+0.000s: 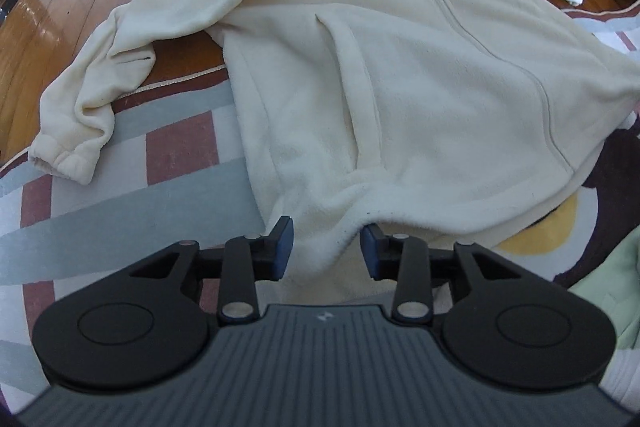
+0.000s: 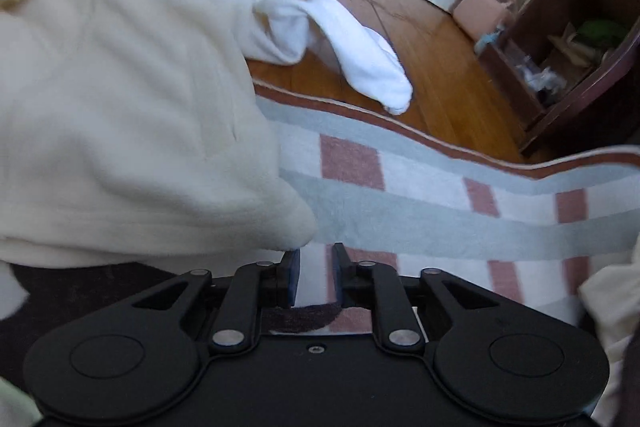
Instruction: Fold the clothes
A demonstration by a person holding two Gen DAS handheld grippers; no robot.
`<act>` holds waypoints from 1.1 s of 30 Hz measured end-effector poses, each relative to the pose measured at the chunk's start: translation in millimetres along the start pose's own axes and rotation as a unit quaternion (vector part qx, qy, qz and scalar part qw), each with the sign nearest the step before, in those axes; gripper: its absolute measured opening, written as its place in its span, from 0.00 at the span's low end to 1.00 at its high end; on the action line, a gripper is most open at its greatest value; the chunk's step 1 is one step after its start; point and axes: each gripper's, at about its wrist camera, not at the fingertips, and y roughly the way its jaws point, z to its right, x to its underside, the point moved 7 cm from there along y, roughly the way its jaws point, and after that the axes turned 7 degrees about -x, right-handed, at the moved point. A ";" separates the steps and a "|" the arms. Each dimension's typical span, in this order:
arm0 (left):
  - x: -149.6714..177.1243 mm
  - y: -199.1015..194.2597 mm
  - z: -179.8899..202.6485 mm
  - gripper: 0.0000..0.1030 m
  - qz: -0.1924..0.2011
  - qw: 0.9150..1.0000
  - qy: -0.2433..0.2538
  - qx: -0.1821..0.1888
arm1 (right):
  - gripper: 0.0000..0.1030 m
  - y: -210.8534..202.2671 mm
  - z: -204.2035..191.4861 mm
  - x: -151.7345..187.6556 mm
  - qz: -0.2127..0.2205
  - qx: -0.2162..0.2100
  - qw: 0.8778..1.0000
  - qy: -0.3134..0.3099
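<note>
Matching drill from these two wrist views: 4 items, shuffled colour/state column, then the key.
Items:
1. fleece jacket
2. left hand-held gripper
3. right hand-held gripper
4. rug

States:
A. open, hem edge between its fingers
B. grey, white and pink-brown blocks
C. cream, spread flat, sleeves out
D. open, nothing between its fingers, beside the jacket corner

Pairs: 1-C, 2-A, 3-D, 4-B

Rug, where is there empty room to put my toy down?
Bare rug lies right of the cream jacket, ahead of the right claw. Another bare patch sits between the jacket's body and its sleeve. The middle is covered by the jacket.
</note>
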 end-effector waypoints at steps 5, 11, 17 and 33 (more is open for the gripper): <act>14.2 -2.9 -7.7 0.47 -0.015 0.999 0.030 -0.009 | 0.37 3.0 1.4 24.9 0.008 -0.046 0.999 -0.005; 31.2 12.8 -13.3 0.44 -0.067 0.996 0.051 -0.014 | 0.38 10.1 7.7 24.0 0.028 -0.094 0.994 0.054; 15.6 34.4 -32.1 0.44 -0.072 0.996 -0.018 -0.041 | 0.38 18.8 11.0 20.2 0.046 -0.084 0.993 0.068; 8.3 -52.9 -83.4 0.07 0.084 0.974 -0.184 -0.102 | 0.38 10.1 -13.3 23.3 0.042 -0.156 0.978 0.133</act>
